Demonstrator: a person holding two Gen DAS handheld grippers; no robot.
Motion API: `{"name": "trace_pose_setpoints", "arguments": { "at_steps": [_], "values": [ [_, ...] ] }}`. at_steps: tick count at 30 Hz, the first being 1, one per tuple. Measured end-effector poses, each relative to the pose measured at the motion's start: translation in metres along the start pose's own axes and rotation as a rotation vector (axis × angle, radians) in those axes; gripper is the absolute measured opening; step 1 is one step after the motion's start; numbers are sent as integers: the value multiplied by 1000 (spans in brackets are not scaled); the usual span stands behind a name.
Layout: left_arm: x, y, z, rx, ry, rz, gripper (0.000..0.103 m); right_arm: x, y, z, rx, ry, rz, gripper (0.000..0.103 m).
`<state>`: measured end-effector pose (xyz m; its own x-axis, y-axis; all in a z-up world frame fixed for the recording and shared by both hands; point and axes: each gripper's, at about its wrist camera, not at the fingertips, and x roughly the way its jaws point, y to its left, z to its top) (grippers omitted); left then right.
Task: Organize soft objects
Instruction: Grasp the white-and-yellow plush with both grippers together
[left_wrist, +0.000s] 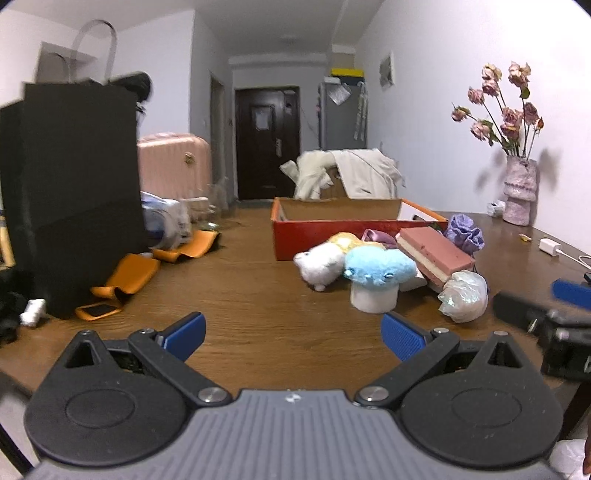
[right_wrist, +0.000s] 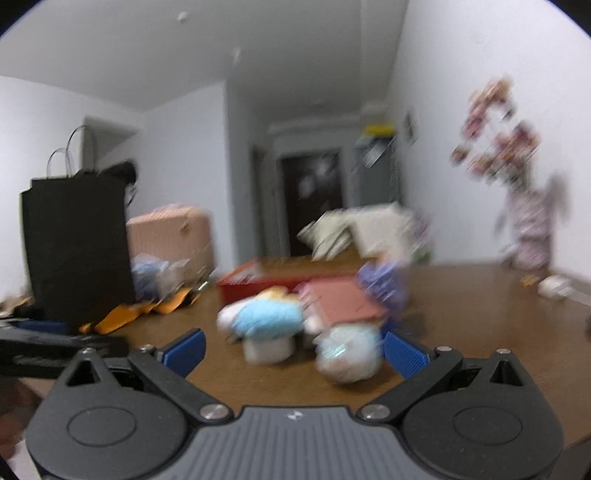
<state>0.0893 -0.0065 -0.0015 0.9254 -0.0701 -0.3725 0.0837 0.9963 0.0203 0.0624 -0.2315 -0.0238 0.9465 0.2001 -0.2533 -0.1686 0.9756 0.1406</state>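
Blue-padded, the left gripper (left_wrist: 293, 336) and right gripper (right_wrist: 293, 352) both hover spread wide and empty over the wooden table (left_wrist: 236, 295). The soft toys, among them a blue mushroom plush (left_wrist: 376, 275) and white plush (left_wrist: 321, 264), lie heaped just before the red box (left_wrist: 332, 236).

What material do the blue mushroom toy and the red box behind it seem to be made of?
The blue mushroom toy looks like plush fabric: its fuzzy, matte cap has soft rounded edges. The red box seems to be cardboard: flat, thin walls with a plain brown inside, though the coating outside is hard to judge.
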Motion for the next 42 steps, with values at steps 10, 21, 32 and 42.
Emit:
{"name": "trace_pose_setpoints", "arguments": {
  "at_steps": [10,21,32,42],
  "values": [
    [122,38,51,-151,115,-118,100,137,-17,63,32,173,181,88],
    [248,45,64,-258,291,-249,61,301,-13,88,-159,517,175,58],
    [247,49,65,-328,254,-315,48,314,-9,74,-204,530,224,51],
    [130,71,81,-360,101,-277,47,225,32,118,-308,323,330,51]
  ]
}}
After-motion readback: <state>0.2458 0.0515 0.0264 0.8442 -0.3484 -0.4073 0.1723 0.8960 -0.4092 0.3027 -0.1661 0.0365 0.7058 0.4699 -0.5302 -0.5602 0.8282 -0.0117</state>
